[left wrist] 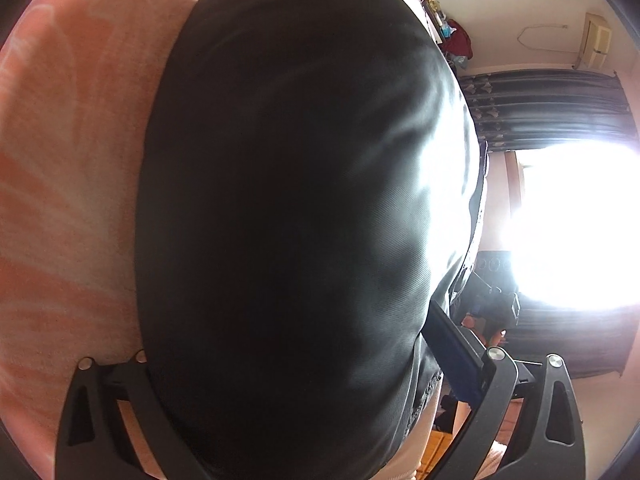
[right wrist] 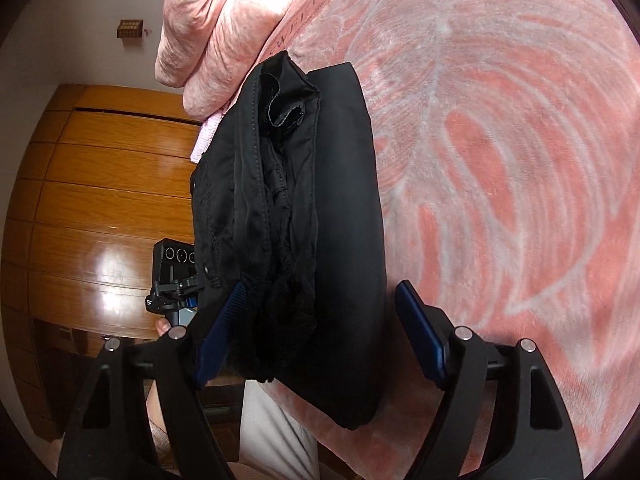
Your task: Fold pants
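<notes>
Black pants [right wrist: 320, 216] folded into a thick stack, lying on the pink leaf-print bedspread [right wrist: 500, 160] at the edge of the bed; in the right wrist view the layered edges, seams and waistband end face the camera, smooth folded face to their right; a crumpled pink blanket [right wrist: 216, 36] sits at the far end of the stack; wooden wardrobe [right wrist: 100, 184] beyond the bed edge on the left. Right claw [right wrist: 316, 324] is wide open, straddling the near end of the stack; left blue pad [right wrist: 218, 340] lies just beside the layered edge, cannot tell if it touches; right blue pad [right wrist: 418, 336] stands clear of the fabric over the bedspread; nothing is gripped. Left claw [left wrist: 280, 360]: the left wrist view is almost filled by the smooth black face of the pants [left wrist: 288, 208], very close to the lens; the cloth sits between the two fingers and hides the left one past its base; the right blue pad [left wrist: 452, 356] shows at the cloth's right edge, seemingly against it; fingers are spread wide, but cannot tell whether the pads press on the fabric, so grip unconfirmed. Bedspread [left wrist: 72, 152] shows to the left of the pants in that view; bright window [left wrist: 572, 220] and dark curtain [left wrist: 552, 108] far right. The other handheld rig [right wrist: 176, 280] is visible in the right wrist view, left of the stack beyond the bed edge.
</notes>
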Action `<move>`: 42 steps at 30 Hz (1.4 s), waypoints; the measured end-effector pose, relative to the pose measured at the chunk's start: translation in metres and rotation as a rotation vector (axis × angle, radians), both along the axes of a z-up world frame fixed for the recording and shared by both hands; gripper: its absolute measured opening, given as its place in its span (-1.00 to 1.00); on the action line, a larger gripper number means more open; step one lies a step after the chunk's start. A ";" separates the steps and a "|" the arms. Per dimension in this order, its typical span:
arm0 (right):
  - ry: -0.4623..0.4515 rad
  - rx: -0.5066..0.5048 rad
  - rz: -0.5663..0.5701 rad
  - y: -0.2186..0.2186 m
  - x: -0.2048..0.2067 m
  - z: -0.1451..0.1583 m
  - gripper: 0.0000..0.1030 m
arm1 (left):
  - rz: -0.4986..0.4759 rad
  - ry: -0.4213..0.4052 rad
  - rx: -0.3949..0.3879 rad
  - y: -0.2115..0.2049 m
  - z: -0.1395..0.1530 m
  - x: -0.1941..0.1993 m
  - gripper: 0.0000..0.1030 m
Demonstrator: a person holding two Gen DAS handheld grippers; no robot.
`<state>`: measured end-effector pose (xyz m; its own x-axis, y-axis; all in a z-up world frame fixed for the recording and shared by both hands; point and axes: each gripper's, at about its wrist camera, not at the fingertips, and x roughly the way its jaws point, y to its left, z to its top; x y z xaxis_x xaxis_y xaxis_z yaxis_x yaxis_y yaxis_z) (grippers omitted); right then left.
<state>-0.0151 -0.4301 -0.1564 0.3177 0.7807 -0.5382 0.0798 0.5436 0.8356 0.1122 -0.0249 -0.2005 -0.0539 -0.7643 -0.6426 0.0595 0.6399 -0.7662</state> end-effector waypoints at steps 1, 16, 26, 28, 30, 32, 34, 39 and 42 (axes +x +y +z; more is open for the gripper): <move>0.000 0.005 0.016 0.004 0.002 -0.001 0.51 | -0.001 0.005 -0.001 0.000 0.000 0.001 0.94; -0.083 -0.052 0.014 0.039 -0.012 0.012 -0.15 | 0.093 -0.056 -0.062 0.001 0.017 -0.008 0.24; -0.186 -0.195 -0.012 0.058 -0.036 0.069 -0.22 | 0.135 -0.136 -0.129 0.010 0.030 -0.027 -0.13; -0.197 -0.215 -0.019 0.059 -0.039 0.080 -0.23 | 0.125 -0.151 -0.143 0.008 0.036 -0.028 -0.13; -0.224 -0.246 -0.016 0.056 -0.038 0.094 -0.23 | 0.116 -0.182 -0.150 0.003 0.046 -0.027 -0.13; -0.254 -0.269 -0.013 0.054 -0.032 0.109 -0.23 | 0.118 -0.216 -0.163 -0.001 0.058 -0.022 -0.13; -0.282 -0.288 -0.006 0.053 -0.020 0.122 -0.23 | 0.123 -0.260 -0.169 -0.001 0.072 -0.013 -0.13; -0.339 -0.316 0.011 0.046 0.038 0.144 -0.23 | 0.140 -0.353 -0.153 -0.004 0.099 0.027 -0.13; -0.339 -0.315 0.015 0.043 0.083 0.141 -0.23 | 0.166 -0.377 -0.132 -0.002 0.102 0.065 -0.13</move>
